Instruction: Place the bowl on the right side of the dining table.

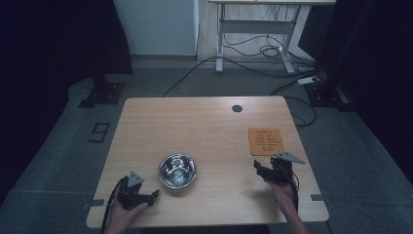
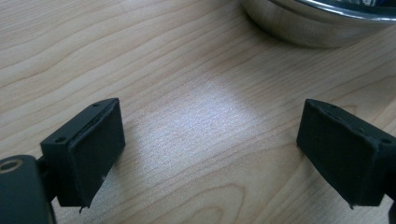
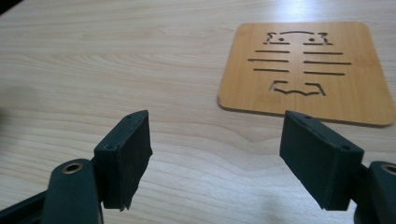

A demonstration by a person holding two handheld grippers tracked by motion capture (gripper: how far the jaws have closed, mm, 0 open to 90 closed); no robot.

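A shiny steel bowl sits near the front middle of the wooden table; its side fills the top right of the left gripper view. A thin wooden coaster with cut-out slots lies at the right, and it lies ahead and to the right in the right gripper view. My left gripper rests low at the front left, just left of the bowl, open and empty. My right gripper is just in front of the coaster, open, with bare table between its jaws.
A small dark round hole marks the table's far side. Beyond the table there are a desk frame with loose cables on the grey floor and a dark stand base at the left.
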